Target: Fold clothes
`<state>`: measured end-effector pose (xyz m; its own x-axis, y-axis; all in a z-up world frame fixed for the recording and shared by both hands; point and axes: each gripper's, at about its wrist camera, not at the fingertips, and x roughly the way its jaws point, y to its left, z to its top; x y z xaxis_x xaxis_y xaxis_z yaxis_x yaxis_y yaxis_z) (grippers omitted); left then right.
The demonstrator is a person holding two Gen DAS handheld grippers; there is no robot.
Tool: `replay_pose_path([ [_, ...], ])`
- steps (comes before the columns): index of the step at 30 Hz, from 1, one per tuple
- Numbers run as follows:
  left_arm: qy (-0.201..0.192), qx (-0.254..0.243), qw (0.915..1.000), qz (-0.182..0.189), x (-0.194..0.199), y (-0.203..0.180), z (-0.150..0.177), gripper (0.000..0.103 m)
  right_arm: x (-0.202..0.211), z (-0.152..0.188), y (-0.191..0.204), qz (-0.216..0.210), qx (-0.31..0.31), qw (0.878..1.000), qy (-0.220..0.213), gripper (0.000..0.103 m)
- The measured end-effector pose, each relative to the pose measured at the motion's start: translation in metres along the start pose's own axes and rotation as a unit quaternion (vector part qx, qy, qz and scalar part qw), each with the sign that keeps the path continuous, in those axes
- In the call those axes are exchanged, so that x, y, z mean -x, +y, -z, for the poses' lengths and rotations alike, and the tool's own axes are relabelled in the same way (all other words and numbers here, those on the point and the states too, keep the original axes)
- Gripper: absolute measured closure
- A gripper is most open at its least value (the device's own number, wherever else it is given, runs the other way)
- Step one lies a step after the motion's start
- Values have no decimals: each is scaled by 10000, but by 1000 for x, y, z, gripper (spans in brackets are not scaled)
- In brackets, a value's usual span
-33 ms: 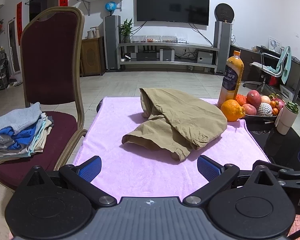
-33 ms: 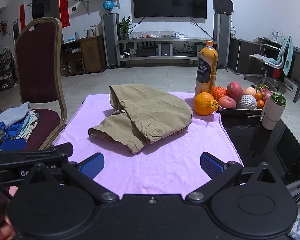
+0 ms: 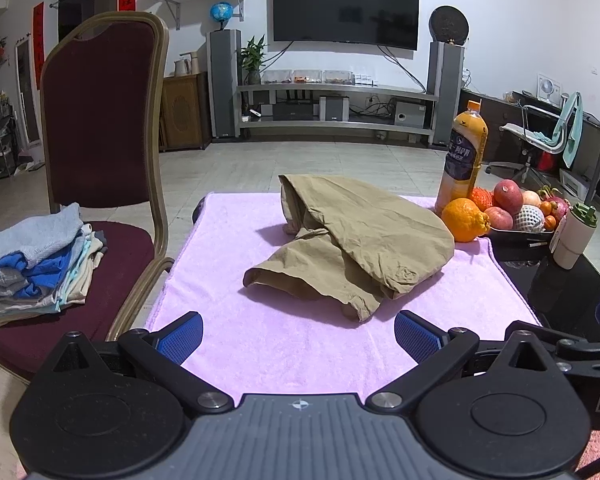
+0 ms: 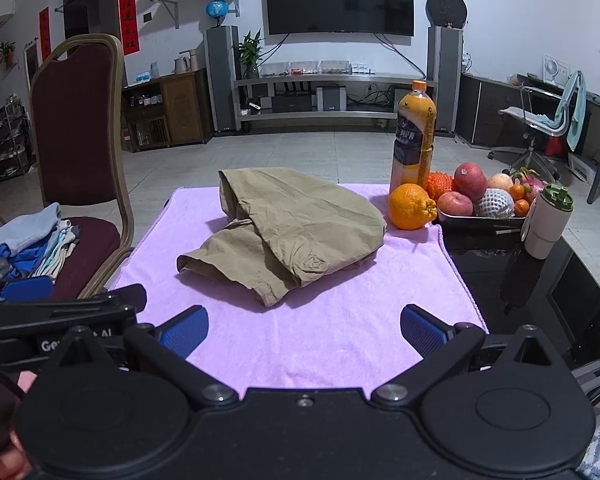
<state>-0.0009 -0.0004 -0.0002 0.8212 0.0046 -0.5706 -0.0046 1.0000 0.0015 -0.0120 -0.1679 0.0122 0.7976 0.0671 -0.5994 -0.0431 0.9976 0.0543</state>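
Above pink towel point(image 3: 300, 344), both grippers level, jaws wide.

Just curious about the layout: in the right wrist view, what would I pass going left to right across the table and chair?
Stack of folded clothes on the chair → khaki garment on the pink towel → orange → fruit tray → white cup.

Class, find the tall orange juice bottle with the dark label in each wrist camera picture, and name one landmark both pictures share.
Left wrist view: the tall orange juice bottle with the dark label stands right of centre, behind the large orange fruit.
Right wrist view: the bottle stands nearer the middle, just right of centre.
Shared landmark: the crumpled khaki garment on the pink towel.
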Motion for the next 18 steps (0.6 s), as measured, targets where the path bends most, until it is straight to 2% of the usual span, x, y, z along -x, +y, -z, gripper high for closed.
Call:
replay_pose_path([
  [6,193,49,9998,37,-2,-1,1,1,-2,-2,2,-59,-75,9999,84,0],
  [18,187,-71,9998,-79,-7,-4,6,1,-10,4,-1,-28,-53,9999,136,0],
])
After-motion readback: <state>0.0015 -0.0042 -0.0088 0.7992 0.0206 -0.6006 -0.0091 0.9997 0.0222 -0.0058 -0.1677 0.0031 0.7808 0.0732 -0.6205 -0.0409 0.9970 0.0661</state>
